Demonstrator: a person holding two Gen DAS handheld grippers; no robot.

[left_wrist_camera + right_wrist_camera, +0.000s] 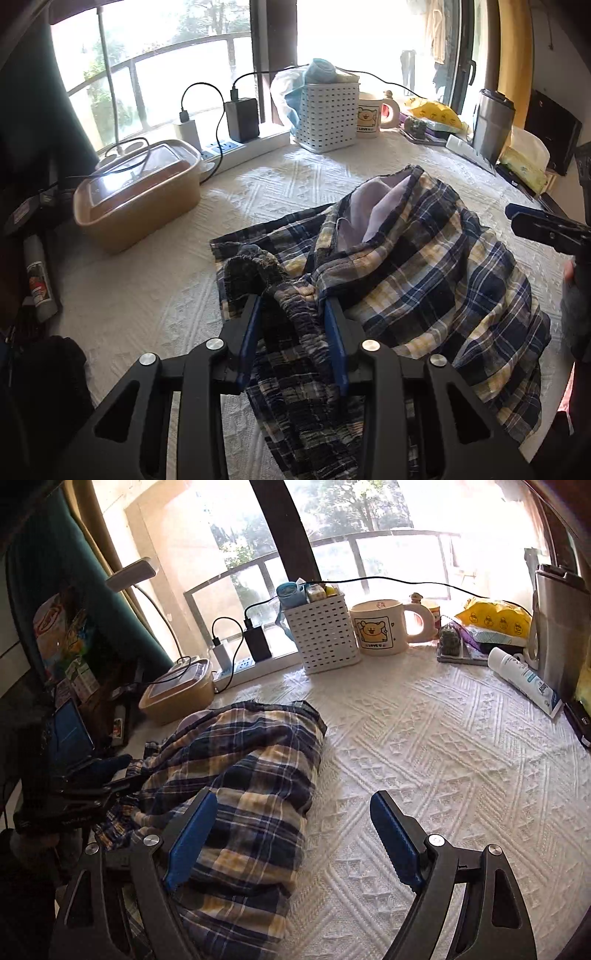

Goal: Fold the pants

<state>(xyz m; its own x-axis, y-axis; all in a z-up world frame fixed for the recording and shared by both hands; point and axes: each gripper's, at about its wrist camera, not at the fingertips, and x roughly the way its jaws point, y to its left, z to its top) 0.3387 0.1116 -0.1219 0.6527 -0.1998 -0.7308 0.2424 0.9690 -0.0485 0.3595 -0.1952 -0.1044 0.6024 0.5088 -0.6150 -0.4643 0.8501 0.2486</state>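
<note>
Only the left wrist view shows the left tool (293, 306) clamping the plaid pants (424, 266) waistband; the right wrist view shows the right tool (295, 812) spread wide, gripping nothing, above the tabletop (443, 757).

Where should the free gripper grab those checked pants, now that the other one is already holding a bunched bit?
Probably the waistband. The left gripper pinches the gathered elastic edge of the plaid pants, so the open right gripper could take that same edge further along, coming from the right side low over the white tablecloth. The band is thick and ridged, easier to pinch than flat cloth.
</note>
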